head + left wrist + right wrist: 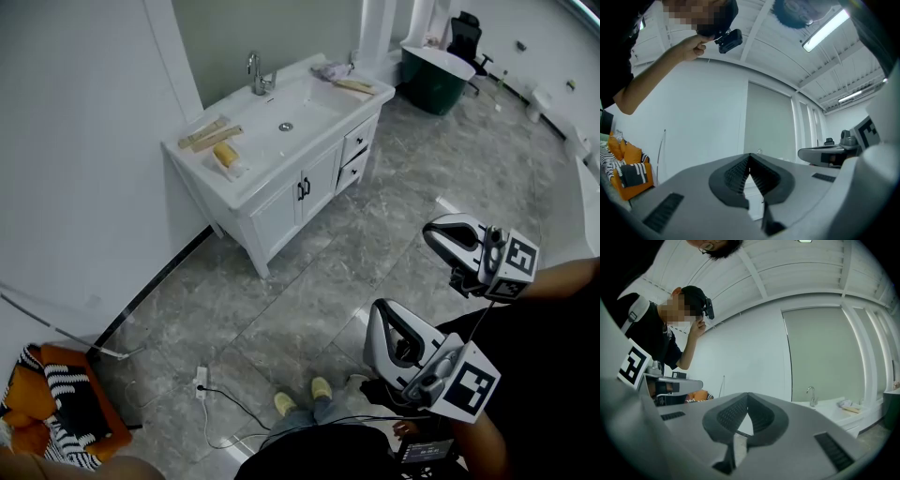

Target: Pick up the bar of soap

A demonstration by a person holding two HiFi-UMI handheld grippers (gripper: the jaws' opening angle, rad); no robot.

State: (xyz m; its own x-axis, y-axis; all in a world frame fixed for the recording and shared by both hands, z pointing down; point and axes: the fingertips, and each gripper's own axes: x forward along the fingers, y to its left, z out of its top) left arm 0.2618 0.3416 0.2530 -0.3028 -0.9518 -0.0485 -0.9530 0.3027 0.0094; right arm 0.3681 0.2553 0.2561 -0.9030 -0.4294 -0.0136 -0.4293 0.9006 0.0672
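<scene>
The bar of soap (225, 155) is a yellow-orange block at the left end of the white vanity counter (246, 184), far from both grippers. My left gripper (378, 317) hangs at the lower right of the head view, shut with nothing in it. My right gripper (430, 233) sits just beyond it, also shut and empty. In the left gripper view the ribbed pads (738, 172) of the left gripper (750, 155) meet at the tip. The right gripper (748, 393) shows the same closed tip in its own view. Neither gripper view shows the soap.
On the counter are a faucet (256, 73), two wooden brushes (212, 134) and a cloth (330, 68). A dark green tub (436, 75) stands beyond the vanity. A power strip (201, 382) lies on the marble floor, and an orange bag (56, 403) sits at the lower left.
</scene>
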